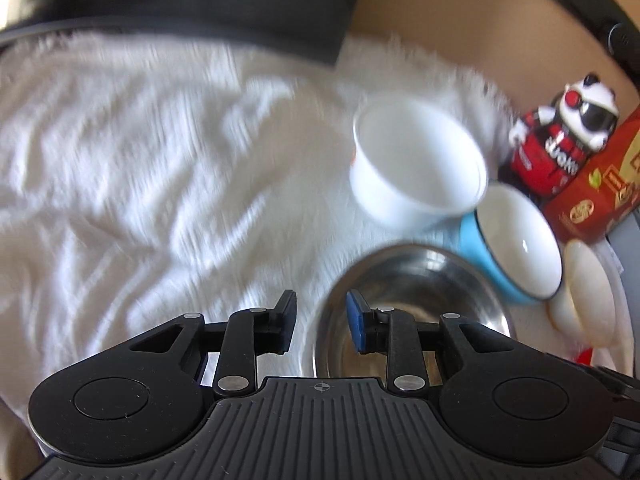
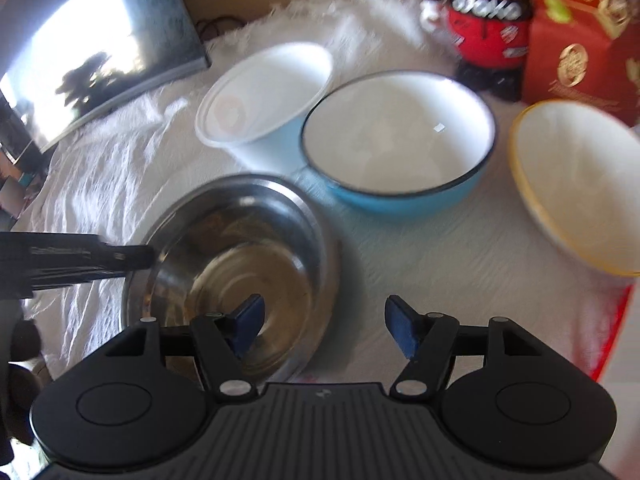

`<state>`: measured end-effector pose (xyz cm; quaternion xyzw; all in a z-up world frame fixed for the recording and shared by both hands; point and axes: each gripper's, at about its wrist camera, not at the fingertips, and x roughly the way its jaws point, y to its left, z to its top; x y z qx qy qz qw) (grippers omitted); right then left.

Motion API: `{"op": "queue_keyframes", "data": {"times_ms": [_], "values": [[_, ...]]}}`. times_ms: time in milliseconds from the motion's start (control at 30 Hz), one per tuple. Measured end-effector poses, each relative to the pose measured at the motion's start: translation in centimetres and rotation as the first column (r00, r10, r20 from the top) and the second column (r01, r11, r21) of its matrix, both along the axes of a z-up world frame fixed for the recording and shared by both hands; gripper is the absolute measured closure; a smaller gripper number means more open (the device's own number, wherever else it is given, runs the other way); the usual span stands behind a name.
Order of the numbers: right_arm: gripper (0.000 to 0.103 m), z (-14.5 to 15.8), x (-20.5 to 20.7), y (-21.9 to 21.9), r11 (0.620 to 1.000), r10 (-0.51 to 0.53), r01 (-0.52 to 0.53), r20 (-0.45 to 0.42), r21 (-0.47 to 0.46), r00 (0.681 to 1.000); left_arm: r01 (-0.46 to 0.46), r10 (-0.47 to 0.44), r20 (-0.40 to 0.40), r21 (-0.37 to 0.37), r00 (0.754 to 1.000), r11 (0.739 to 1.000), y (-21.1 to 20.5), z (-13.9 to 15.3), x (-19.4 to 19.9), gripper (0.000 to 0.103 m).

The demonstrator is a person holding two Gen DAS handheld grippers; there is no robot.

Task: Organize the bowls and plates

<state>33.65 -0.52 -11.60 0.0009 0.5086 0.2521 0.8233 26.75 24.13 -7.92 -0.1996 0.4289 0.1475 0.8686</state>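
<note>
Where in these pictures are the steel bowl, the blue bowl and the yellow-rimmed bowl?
steel bowl (image 2: 240,264): right wrist view, on its shiny inner wall.
blue bowl (image 2: 400,140): right wrist view, on its white inside.
yellow-rimmed bowl (image 2: 580,184): right wrist view, on its pale inside.

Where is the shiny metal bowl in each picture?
Left wrist view: the metal bowl sits low and right of centre, just past the claw's tips.
Right wrist view: the metal bowl sits low and left of centre.
Shared landmark: the blue bowl just behind it.
</note>
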Motion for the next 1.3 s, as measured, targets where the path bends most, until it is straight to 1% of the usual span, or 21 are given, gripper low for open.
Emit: {"op": "queue_keyframes", "data": {"times_ms": [33, 100, 133, 167, 200, 233, 300, 367, 400, 467, 500, 567, 600, 667, 767, 833, 900, 1000, 1100, 1233, 1300], "values": [[0.034, 0.0, 0.0, 0.0, 1.000, 0.000, 0.000, 0.000, 0.000, 1.000, -0.006, 0.006, 0.018, 0.017, 1.000, 1.000, -0.1, 0.6, 0.1, 0.073], [0.032, 1.0, -0.4, -1.1, 1.000, -0.026, 0.026, 0.044, -0.008, 0.999, -0.011, 0.008, 0.064, 0.035, 0.998, 0.999, -0.4, 1.9, 0.3, 0.073], [0.030, 1.6, -0.6, -1.7, 0.999, -0.036, 0.037, 0.076, -0.020, 0.996, -0.006, 0.003, 0.088, 0.038, 0.996, 0.999, -0.7, 2.5, 0.4, 0.073], [0.027, 2.8, -1.2, -2.8, 0.996, -0.055, 0.065, 0.149, -0.060, 0.987, 0.005, -0.009, 0.111, 0.036, 0.994, 0.999, -1.1, 3.1, 0.8, 0.073], [0.026, 3.5, -1.5, -3.4, 0.993, -0.067, 0.083, 0.188, -0.083, 0.980, 0.023, -0.026, 0.132, 0.026, 0.991, 0.999, -1.8, 3.5, 1.4, 0.073], [0.024, 3.5, -1.5, -3.4, 0.993, -0.067, 0.083, 0.188, -0.083, 0.980, 0.050, -0.051, 0.151, 0.009, 0.987, 0.999, -2.4, 3.9, 1.7, 0.073], [0.023, 4.7, -2.0, -4.9, 0.983, -0.092, 0.129, 0.258, -0.129, 0.962, 0.122, -0.115, 0.176, -0.033, 0.978, 0.992, -4.2, 4.3, 2.6, 0.073], [0.020, 5.6, -2.1, -6.8, 0.968, -0.128, 0.185, 0.304, -0.169, 0.944, 0.218, -0.204, 0.180, -0.062, 0.962, 0.974, -6.7, 4.3, 3.7, 0.073], [0.020, 6.0, -2.0, -9.1, 0.955, -0.161, 0.229, 0.318, -0.187, 0.934, 0.269, -0.253, 0.174, -0.077, 0.952, 0.960, -8.1, 4.0, 4.1, 0.073], [0.019, 6.1, -2.0, -10.2, 0.950, -0.173, 0.242, 0.316, -0.196, 0.933, 0.364, -0.346, 0.156, -0.107, 0.925, 0.925, -11.0, 3.4, 5.1, 0.073], [0.019, 5.8, -1.8, -12.4, 0.936, -0.198, 0.273, 0.307, -0.223, 0.931, 0.407, -0.390, 0.144, -0.114, 0.909, 0.906, -12.6, 3.0, 5.5, 0.073], [0.017, 5.6, -1.8, -13.5, 0.929, -0.210, 0.286, 0.302, -0.234, 0.930, 0.479, -0.467, 0.120, -0.114, 0.876, 0.870, -15.7, 2.2, 6.3, 0.073], [0.017, 5.3, -1.8, -14.6, 0.923, -0.221, 0.298, 0.298, -0.243, 0.929, 0.503, -0.493, 0.106, -0.115, 0.864, 0.857, -17.3, 1.7, 6.6, 0.073], [0.015, 4.3, -1.9, -18.0, 0.908, -0.258, 0.330, 0.278, -0.257, 0.925, 0.524, -0.519, 0.073, -0.135, 0.851, 0.841, -20.0, 0.8, 7.3, 0.073], [0.014, 3.3, -1.9, -20.0, 0.900, -0.298, 0.355, 0.235, -0.253, 0.925, 0.571, -0.572, 0.027, -0.130, 0.820, 0.811, -23.9, -0.7, 8.5, 0.073], [0.014, 1.5, -1.7, -22.7, 0.908, -0.325, 0.358, 0.174, -0.219, 0.930, 0.577, -0.584, -0.018, -0.126, 0.812, 0.807, -25.9, -1.7, 9.3, 0.073], [0.014, 0.4, -1.6, -23.8, 0.901, -0.358, 0.379, 0.130, -0.211, 0.924, 0.577, -0.587, -0.077, -0.117, 0.806, 0.808, -27.6, -2.9, 10.2, 0.073], [0.014, -0.6, -1.8, -25.4, 0.905, -0.394, 0.401, 0.076, -0.141, 0.916, 0.569, -0.579, -0.134, -0.109, 0.804, 0.815, -29.2, -4.6, 10.9, 0.073], [0.014, -1.7, -1.8, -26.1, 0.903, -0.413, 0.414, 0.036, -0.115, 0.910, 0.556, -0.575, -0.156, -0.153, 0.803, 0.817, -30.5, -5.9, 11.5, 0.073], [0.015, -2.7, -1.3, -26.5, 0.907, -0.411, 0.409, 0.000, -0.098, 0.911, 0.559, -0.582, -0.166, -0.166, 0.796, 0.812, -31.6, -6.2, 11.5, 0.078], [0.024, -3.0, -1.1, -26.7, 0.912, -0.406, 0.403, -0.028, -0.071, 0.914, 0.560, -0.585, -0.159, -0.177, 0.795, 0.809, -31.8, -5.9, 11.4, 0.079]]}}
